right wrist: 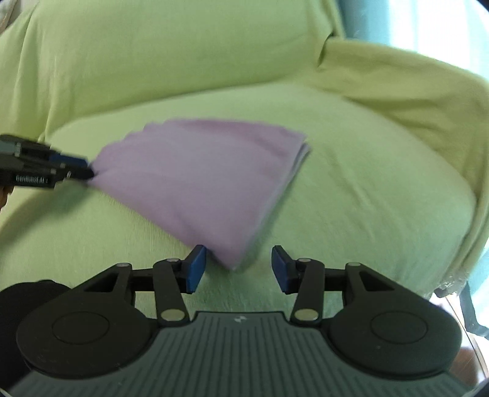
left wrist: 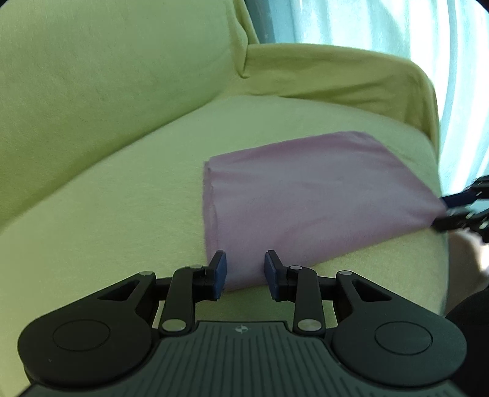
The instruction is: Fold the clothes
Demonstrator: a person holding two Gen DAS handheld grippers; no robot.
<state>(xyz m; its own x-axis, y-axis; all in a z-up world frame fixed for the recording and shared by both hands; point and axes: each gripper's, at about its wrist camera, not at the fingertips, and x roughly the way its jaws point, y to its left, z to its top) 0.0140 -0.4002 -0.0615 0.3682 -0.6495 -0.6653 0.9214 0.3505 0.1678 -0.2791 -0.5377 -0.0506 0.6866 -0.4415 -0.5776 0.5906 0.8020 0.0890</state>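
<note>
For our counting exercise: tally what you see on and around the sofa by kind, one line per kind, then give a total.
Cloth, purple, folded: 1
Hand-held gripper, left and right: 2
Sofa, green: 1
Curtain: 1
Total: 5

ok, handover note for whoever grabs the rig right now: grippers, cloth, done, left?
Left gripper: open, jaws straddling the near corner of the folded lilac cloth, not pinching.
Right gripper: open, jaws either side of its near corner, nothing held.
Cloth lies as a folded, layered square on the green sofa seat cushion.
Done: the cloth appears folded several times.
Left: probably one more fold or a tidy-up; close on the corners first.
</note>
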